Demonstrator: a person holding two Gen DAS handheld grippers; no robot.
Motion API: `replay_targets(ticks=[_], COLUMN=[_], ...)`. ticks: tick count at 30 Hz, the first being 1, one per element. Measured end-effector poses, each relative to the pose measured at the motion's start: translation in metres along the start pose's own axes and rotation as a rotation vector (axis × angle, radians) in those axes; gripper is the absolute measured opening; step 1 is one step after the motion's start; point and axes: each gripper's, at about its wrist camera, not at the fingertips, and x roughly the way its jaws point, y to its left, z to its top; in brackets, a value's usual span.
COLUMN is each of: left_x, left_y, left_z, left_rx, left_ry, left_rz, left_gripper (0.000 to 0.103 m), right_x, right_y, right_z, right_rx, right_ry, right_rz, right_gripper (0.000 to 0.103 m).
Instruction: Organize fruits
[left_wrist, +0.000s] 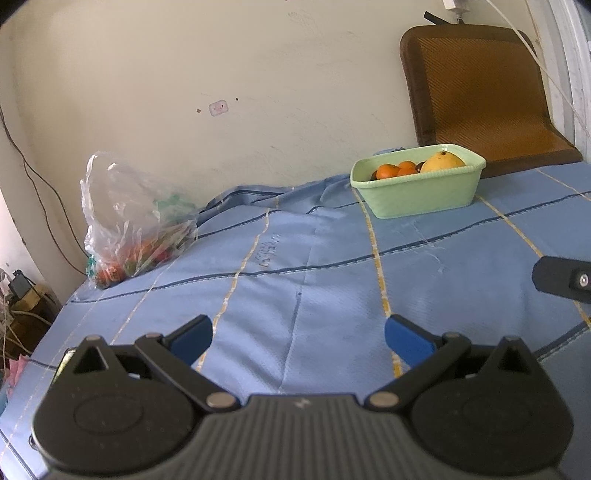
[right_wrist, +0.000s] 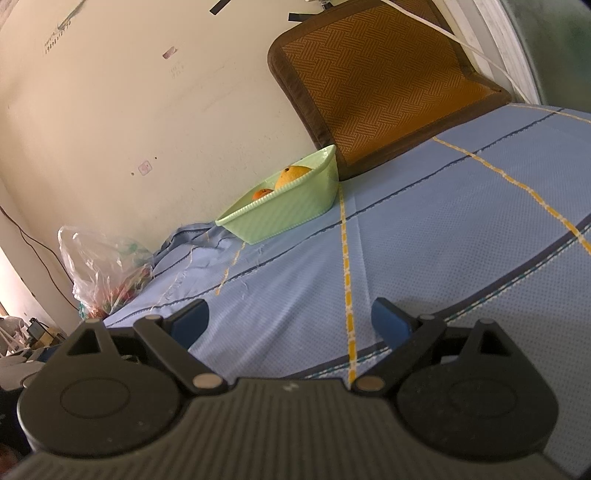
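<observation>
1. Left wrist view: our left gripper (left_wrist: 298, 338) hovers over the blue cloth (left_wrist: 332, 266), jaws spread wide with nothing between them.
2. The green tub (left_wrist: 417, 188) sits on the cloth near the wall, well apart from the gripper. It holds small oranges (left_wrist: 388, 171), a large yellow fruit (left_wrist: 442, 162) and something dark that we cannot identify.
3. A clear bag (left_wrist: 129, 221) slumps against the wall at the far left. Red and orange contents show through the plastic; we cannot tell which fruits they are.
4. A black part at the right edge is, we judge, the right gripper (left_wrist: 563, 278).
5. We judge that the tub is the collection point and the bag the remaining source, so both grippers are released for a pick.
6. Right wrist view: our right gripper (right_wrist: 290, 321) is likewise spread wide and empty, low over the cloth.
7. This tilted view shows the tub (right_wrist: 288, 210) from a lower angle: only one orange (right_wrist: 261, 193) and the yellow fruit (right_wrist: 291, 175) clear the rim.
8. The bag (right_wrist: 99, 273) is partly hidden here; the left view shows its contents better. The mat (right_wrist: 373, 77) propped against the wall behind the tub is clearer here.
</observation>
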Motion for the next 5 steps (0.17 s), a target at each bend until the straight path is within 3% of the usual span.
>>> replay_targets(ticks=[5], left_x=[-0.0011], left_y=[-0.0014], left_z=[-0.0007], left_rx=[-0.002], left_ry=[-0.002], left_rz=[-0.07], left_gripper=[0.103], right_x=[0.0001], right_y=[-0.0004], right_z=[0.0004], right_rx=[0.005], right_ry=[-0.002], right_rz=[0.003], right_gripper=[0.097])
